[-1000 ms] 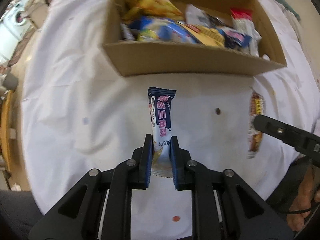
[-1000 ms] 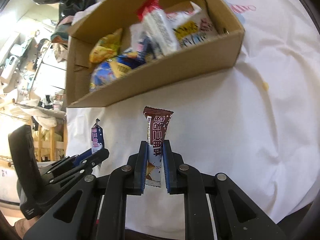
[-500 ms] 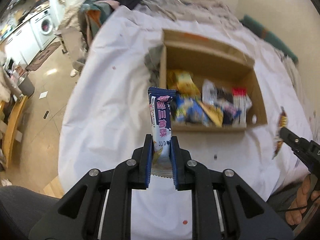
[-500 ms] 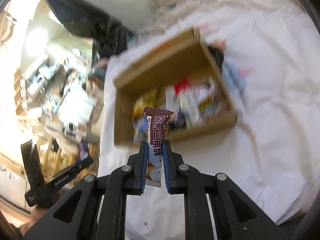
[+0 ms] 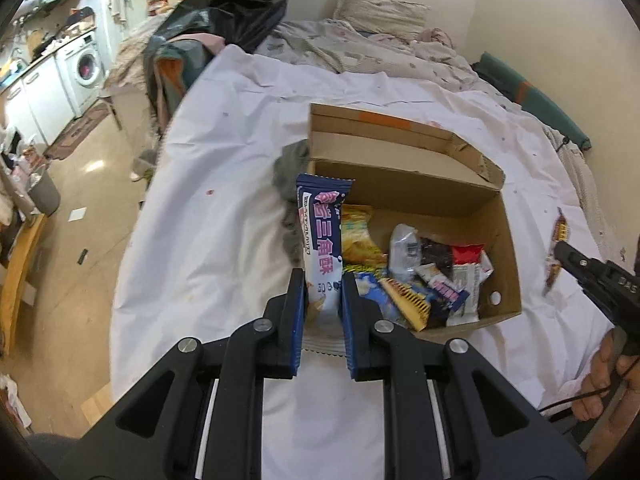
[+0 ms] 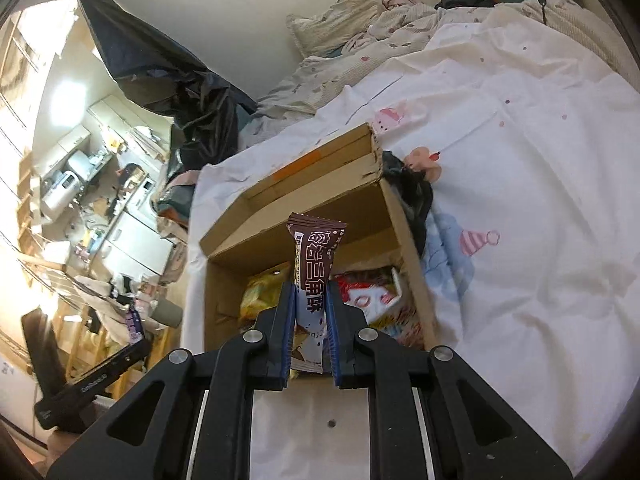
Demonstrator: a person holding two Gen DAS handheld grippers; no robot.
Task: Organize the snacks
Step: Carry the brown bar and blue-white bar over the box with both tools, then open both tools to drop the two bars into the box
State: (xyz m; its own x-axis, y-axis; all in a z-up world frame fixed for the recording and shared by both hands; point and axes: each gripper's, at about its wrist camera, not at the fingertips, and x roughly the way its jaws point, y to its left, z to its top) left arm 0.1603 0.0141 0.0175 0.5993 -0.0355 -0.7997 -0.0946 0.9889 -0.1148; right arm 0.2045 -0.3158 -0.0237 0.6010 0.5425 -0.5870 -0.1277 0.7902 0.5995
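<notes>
My left gripper [image 5: 322, 280] is shut on a blue snack packet [image 5: 321, 236] that stands upright between its pads. It hangs above the white sheet [image 5: 208, 248] near the front left corner of an open cardboard box [image 5: 508, 264] that holds several snack packs [image 5: 420, 276]. My right gripper [image 6: 310, 292] is shut on a brown snack packet [image 6: 314, 264], also upright, above the near edge of the same cardboard box [image 6: 408, 248]. The right gripper [image 5: 560, 252] with its brown packet [image 5: 558, 232] shows at the right edge of the left wrist view.
The box sits on a white-sheeted bed [image 6: 520, 184] with crumpled bedding [image 5: 360, 44] and a pillow [image 5: 380, 12] beyond. A dark cloth [image 6: 412, 192] lies by the box's far side. A black bag [image 5: 240, 4], a washing machine [image 5: 86, 68] and floor clutter stand to the left.
Both grippers have risen and tilted up, each still holding its packet. The box has gone from filling the top of each view to lying smaller, below and ahead.
</notes>
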